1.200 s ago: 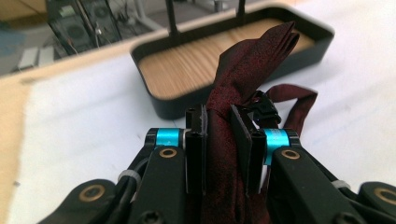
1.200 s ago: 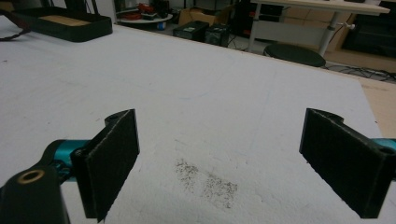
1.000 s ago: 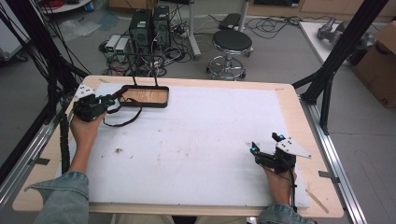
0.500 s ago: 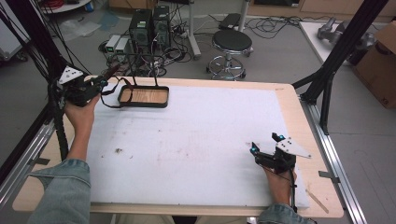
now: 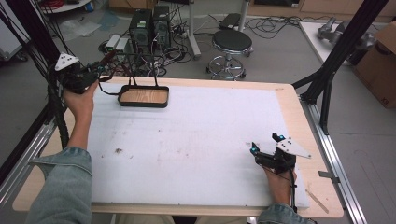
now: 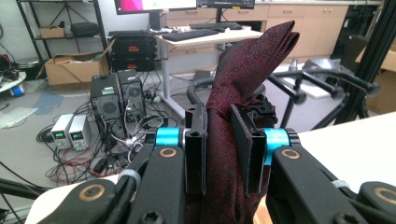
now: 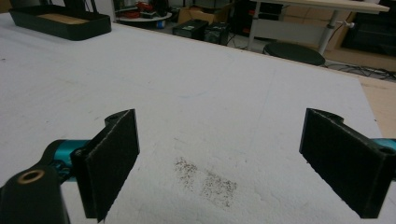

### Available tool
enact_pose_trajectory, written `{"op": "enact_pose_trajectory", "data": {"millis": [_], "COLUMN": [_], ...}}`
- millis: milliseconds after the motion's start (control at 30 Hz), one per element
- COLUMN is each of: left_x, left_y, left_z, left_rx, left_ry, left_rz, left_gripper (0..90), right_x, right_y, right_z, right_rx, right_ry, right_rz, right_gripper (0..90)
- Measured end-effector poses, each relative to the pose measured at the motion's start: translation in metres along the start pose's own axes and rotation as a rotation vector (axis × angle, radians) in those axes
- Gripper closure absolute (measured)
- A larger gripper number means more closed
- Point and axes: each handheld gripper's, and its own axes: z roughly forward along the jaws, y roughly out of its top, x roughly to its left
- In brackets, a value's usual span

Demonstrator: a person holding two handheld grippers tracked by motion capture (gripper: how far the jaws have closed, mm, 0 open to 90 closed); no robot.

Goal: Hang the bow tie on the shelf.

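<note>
Maroon cloth [image 6: 243, 84] pinched between the jaws of the left gripper [image 6: 218, 149], folded end sticking up past the pads; in the high view that gripper [image 5: 95, 70] raised off the far-left corner of the white mat [image 5: 196, 149] — beyond the table edge. Just right of it, black tray [image 5: 143, 97] with a wooden floor and a thin wire stand at its back, sitting at the mat's far edge. Far right, near edge: right gripper [image 5: 265, 144] low over the mat, jaws spread wide [image 7: 219, 163], nothing between them.
</note>
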Motion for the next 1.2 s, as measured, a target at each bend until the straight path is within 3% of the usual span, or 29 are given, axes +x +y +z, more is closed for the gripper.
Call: {"op": "enact_pose_trajectory", "data": {"millis": [700, 1200], "left_x": [0.018, 0.023], "left_y": [-0.007, -0.016], "left_z": [0.03, 0.035], "left_rx": [0.055, 0.082], "left_ry": [0.055, 0.092], "left_rz": [-0.066, -0.062], "left_gripper": [75.9, 72.6], "right_x": [0.001, 0.002], "right_y": [0.0, 0.0], "right_z": [0.0, 0.0], "right_rx": [0.008, 0.011], "right_ry": [0.001, 0.003], "right_rz": [-0.005, -0.006], "right_gripper": [10.9, 10.9]}}
